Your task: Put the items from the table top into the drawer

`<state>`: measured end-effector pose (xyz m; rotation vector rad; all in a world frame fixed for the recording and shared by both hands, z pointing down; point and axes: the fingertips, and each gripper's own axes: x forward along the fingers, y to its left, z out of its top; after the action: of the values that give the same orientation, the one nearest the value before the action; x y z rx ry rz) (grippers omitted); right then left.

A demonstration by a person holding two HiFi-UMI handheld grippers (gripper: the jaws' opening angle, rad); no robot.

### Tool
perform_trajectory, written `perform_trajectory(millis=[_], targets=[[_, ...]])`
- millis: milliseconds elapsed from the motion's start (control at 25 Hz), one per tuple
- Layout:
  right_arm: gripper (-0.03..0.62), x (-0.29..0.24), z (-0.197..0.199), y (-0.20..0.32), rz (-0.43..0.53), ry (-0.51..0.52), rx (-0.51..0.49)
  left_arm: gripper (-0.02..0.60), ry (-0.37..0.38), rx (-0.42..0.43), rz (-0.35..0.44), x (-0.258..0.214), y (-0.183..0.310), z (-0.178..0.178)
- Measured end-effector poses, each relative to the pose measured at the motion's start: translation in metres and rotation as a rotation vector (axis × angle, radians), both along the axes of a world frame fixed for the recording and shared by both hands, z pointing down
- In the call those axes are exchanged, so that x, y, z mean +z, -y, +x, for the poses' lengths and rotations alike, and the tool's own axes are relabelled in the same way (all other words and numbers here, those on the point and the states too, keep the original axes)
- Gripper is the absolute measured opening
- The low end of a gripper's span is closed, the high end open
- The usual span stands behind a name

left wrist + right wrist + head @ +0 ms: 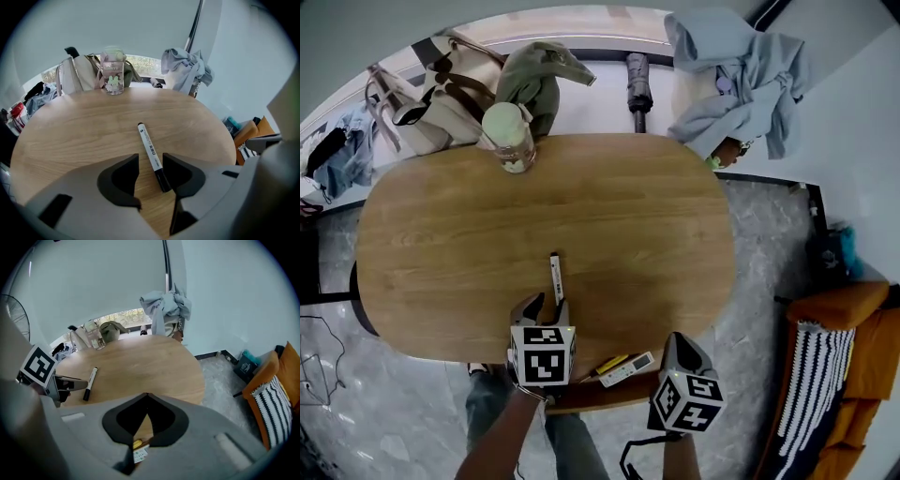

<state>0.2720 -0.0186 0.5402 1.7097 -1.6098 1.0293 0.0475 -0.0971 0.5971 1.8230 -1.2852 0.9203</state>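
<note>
In the head view the marker (555, 277) lies on the wooden table (469, 244) near its front edge. Its near end sits between the parted jaws of the left gripper (546, 307), and the right gripper (680, 342) hangs just by the open drawer (591, 396). The left gripper view shows the left gripper (150, 164) open, with the marker's (146, 140) black cap end flat on the wood between its jaws, unpinched. In the right gripper view the right gripper (146, 397) has its jaw tips together on nothing.

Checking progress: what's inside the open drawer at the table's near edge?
The drawer holds what look like a yellow pen and a white marker, side by side. Its back is hidden under the table, so anything there cannot be seen.
</note>
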Motion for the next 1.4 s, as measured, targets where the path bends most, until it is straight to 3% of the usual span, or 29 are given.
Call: perform_trajectory(millis=[320, 680, 960, 1400], targets=[[0.005, 0.011, 0.009, 0.018, -0.012, 0.005, -0.041, 0.158, 0.016, -0.046, -0.013, 0.015, 0.019, 0.007], [0.005, 0.023, 0.023, 0.008, -0.037, 0.025, -0.007, 0.143, 0.073, -0.044, -0.029, 0.021, 0.023, 0.008], [0.005, 0.024, 0.031, 0.003, -0.036, 0.027, 0.025, 0.088, 0.093, -0.034, -0.036, 0.021, 0.023, 0.011], [0.005, 0.020, 0.028, -0.012, -0.024, 0.023, 0.070, 0.063, 0.085, 0.019, -0.039, 0.021, 0.017, 0.005]])
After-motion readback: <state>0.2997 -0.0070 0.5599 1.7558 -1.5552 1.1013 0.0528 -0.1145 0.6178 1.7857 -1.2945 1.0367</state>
